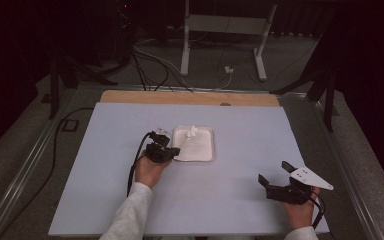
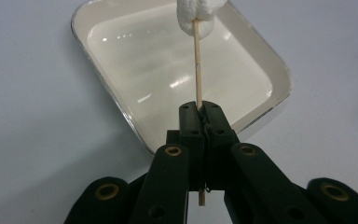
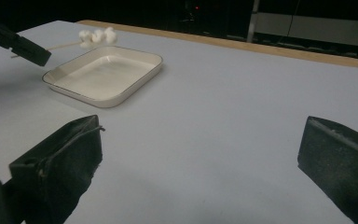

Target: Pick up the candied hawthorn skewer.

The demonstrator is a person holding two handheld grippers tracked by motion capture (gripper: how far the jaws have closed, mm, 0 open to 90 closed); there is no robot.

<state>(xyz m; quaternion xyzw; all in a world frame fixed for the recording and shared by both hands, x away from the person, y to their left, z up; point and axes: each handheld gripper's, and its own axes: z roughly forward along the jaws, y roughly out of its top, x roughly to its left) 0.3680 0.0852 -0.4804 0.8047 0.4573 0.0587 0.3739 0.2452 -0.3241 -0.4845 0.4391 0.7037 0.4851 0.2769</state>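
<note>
My left gripper [image 2: 200,122] is clamped on a skewer [image 2: 197,65] of what look like marshmallows [image 2: 196,14], held over the empty tray [image 2: 121,100]; nothing is laid down yet. My right gripper [image 1: 276,176] waits wide open, empty, well apart.

A lab: beyond the table [image 1: 130,200], cables [image 1: 150,65] trail over grey floor past a metal stand [image 1: 222,30], dark surroundings.
</note>
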